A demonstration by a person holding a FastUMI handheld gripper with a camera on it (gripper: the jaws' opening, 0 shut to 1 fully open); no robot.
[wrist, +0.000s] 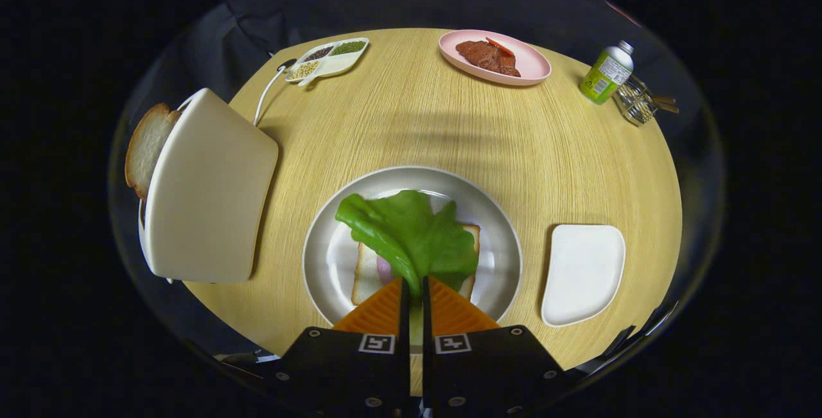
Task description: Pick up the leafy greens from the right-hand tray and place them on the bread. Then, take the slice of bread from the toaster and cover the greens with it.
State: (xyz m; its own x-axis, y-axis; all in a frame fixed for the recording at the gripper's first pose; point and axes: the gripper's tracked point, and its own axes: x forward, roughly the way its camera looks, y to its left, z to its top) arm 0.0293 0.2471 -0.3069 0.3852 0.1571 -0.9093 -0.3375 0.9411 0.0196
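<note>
Jaws of the gripper stand nearly together, pinching the stem of the leafy greens, which drape over the bread on the round plate at the counter's near edge. Another bread slice stands in the toaster at the left edge. An empty white tray lies beside the plate on the right.
</note>
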